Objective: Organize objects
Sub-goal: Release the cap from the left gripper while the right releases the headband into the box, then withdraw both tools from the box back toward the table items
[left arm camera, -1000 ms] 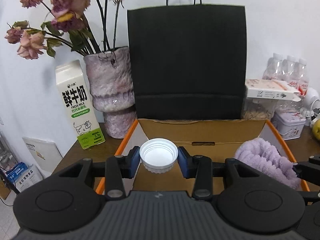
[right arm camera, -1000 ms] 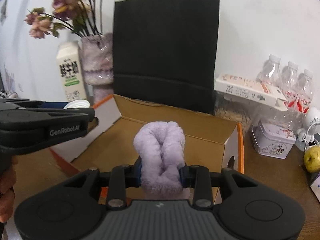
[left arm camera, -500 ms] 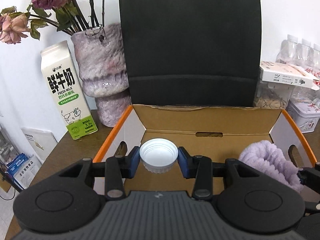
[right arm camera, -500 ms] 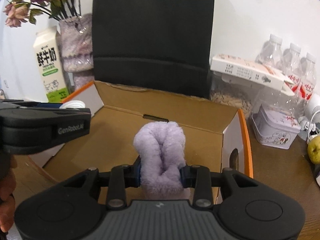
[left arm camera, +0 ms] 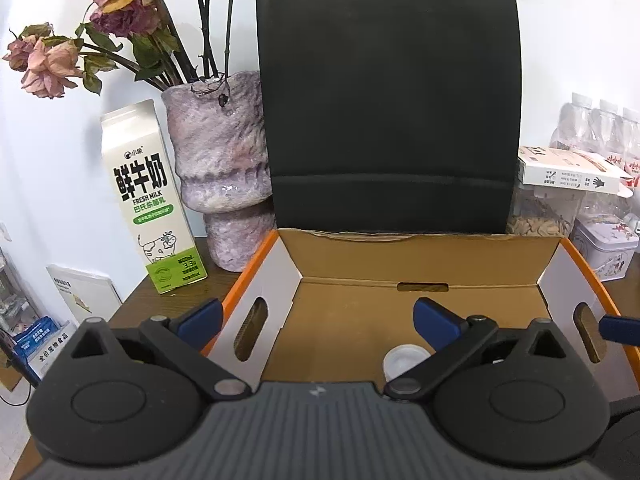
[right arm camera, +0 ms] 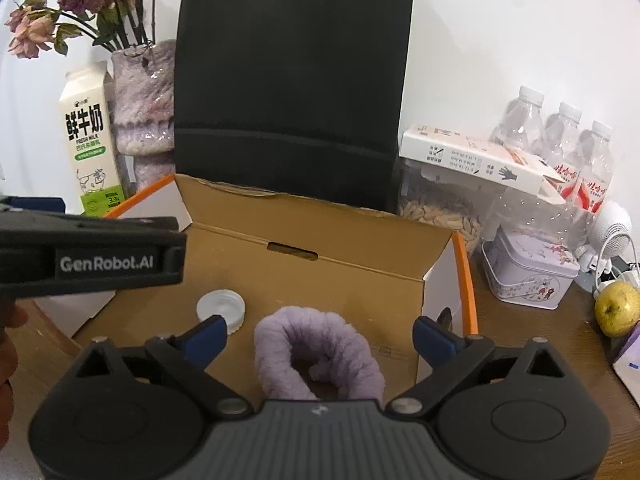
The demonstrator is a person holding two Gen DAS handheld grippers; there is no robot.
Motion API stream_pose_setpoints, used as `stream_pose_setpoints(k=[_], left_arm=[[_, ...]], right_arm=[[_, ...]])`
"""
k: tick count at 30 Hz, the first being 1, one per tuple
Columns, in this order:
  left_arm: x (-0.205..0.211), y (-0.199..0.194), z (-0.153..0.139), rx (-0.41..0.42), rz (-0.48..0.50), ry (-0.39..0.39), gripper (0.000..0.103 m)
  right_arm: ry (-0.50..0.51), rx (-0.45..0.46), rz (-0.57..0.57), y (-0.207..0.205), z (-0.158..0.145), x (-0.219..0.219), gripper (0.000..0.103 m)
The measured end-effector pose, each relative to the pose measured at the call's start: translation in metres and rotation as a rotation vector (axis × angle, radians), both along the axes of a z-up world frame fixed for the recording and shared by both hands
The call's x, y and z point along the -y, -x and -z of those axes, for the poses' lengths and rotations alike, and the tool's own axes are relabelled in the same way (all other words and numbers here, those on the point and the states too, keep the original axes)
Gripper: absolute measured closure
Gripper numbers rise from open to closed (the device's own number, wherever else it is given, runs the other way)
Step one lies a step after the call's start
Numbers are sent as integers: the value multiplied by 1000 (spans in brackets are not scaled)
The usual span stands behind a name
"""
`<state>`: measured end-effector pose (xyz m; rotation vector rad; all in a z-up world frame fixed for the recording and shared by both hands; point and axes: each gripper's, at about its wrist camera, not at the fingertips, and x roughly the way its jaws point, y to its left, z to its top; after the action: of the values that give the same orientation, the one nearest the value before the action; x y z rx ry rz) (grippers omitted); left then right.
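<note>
Two things lie loose on the floor of the open brown cardboard box with orange edges [right arm camera: 360, 240]: a white plastic screw cap [right arm camera: 221, 309] and a fluffy lilac fabric scrunchie [right arm camera: 320, 354]. Both grippers have just been opening. The left gripper [left arm camera: 318, 318] now has its blue-tipped jaws spread wide with nothing between them — the cap rests on the cardboard below, partly hidden behind the right finger's linkage in the left wrist view. The right gripper [right arm camera: 320, 336] also stands wide; the scrunchie sits between its fingers, clear of both pads, just beside the cap. Behind the box stands a tall black paper bag [left arm camera: 388, 120], with a mottled purple vase of dried roses [left arm camera: 220, 176] and a white-and-green milk carton [left arm camera: 150, 200] to its left — clear water bottles [right arm camera: 560, 136] and a small patterned tin [right arm camera: 528, 272] stand to the right.
</note>
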<state>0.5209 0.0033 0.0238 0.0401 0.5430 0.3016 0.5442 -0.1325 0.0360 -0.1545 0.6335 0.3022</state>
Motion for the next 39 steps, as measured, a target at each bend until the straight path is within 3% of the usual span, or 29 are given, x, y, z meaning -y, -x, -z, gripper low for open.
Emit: stream_pose_setpoints(k=[15, 29, 39], left_arm=[[4, 48, -27, 45, 3, -13, 0], [-1, 133, -51, 91, 32, -23, 0], [-4, 198, -55, 90, 48, -32, 0]], right_arm=[[6, 40, 14, 44, -29, 5, 0], [-32, 100, 18, 122, -69, 19, 0], [-30, 125, 14, 184, -78, 24, 0]])
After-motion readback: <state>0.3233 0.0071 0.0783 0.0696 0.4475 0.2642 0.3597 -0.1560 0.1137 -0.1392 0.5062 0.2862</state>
